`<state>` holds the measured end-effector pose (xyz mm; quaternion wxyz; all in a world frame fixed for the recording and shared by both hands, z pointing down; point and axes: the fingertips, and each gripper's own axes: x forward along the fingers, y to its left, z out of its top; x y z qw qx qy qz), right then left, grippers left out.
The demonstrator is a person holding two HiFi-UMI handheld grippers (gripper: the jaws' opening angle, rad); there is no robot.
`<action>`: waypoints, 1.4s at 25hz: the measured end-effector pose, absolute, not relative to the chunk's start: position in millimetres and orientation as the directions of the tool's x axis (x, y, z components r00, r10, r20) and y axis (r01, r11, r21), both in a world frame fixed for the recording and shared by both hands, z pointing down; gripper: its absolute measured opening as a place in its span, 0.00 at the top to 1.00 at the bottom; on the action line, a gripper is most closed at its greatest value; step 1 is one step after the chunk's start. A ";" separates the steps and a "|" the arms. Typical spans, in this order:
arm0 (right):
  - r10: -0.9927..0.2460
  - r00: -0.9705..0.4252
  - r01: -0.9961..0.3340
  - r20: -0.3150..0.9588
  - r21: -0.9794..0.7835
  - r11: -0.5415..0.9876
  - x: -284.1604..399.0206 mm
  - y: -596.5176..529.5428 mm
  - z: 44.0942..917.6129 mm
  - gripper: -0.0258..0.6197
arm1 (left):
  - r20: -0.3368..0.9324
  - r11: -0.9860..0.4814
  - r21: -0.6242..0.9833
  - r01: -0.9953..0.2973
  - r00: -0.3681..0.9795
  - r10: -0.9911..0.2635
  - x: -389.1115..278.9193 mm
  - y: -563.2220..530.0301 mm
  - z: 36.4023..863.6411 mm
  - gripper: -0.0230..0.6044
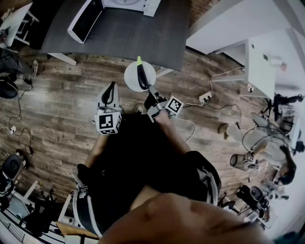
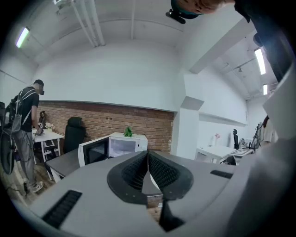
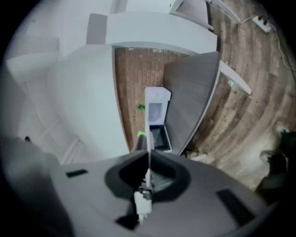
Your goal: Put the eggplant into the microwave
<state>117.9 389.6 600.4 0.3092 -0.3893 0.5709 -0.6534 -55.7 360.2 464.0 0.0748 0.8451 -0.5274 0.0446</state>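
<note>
1. Far left of the left gripper view, a person point(image 2: 24, 125) with a backpack stands at a small white desk point(image 2: 47, 137). A black office chair point(image 2: 74, 132) sits just right of that.
2. Upper left of the head view, the microwave point(image 1: 147, 7) is on the dark grey tabletop point(image 1: 133, 40) with its door point(image 1: 85, 21) swung wide open. The left gripper view shows the white inside.
3. The left tongs point(image 1: 110, 89) sit left of centre, raised over the wood floor point(image 1: 57, 95). They're pressed together with nothing in them.
4. Dead centre, the eggplant point(image 1: 141, 75) is dark with a bright green stem end. It's lying on a white plate point(image 1: 131, 77), right at the tabletop's lower edge in the frame, so it isn't in the microwave yet.
5. Just right of that, the right tongs point(image 1: 147, 89) are clamped on the plate's rim. In the right gripper view the plate is a thin white line between the jaws, and the green tip pokes out just left of it, in line with the open microwave.
6. Far right of the head view, cables and a power strip point(image 1: 206, 97) lie on the floor.
</note>
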 end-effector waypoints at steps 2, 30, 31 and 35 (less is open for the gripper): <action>-0.848 -0.506 -0.042 0.157 -0.987 -0.157 119.2 388.8 601.6 0.90 | 0.161 -0.430 0.082 -0.899 0.437 -0.885 -55.4 359.8 466.1 0.89; -0.808 -0.567 -0.040 0.157 -0.986 -0.163 170.4 401.7 615.4 0.90 | 0.147 -0.381 0.063 -0.922 0.386 -0.911 5.7 391.1 459.1 0.89; -0.804 -0.573 -0.046 0.157 -0.986 -0.160 172.8 399.8 616.2 0.90 | 0.150 -0.375 0.064 -0.925 0.380 -0.913 7.7 392.5 461.2 0.89; -0.799 -0.582 -0.035 0.151 -0.986 -0.160 176.1 397.0 613.1 0.90 | 0.167 -0.360 0.069 -0.931 0.366 -0.916 10.1 395.5 466.4 0.89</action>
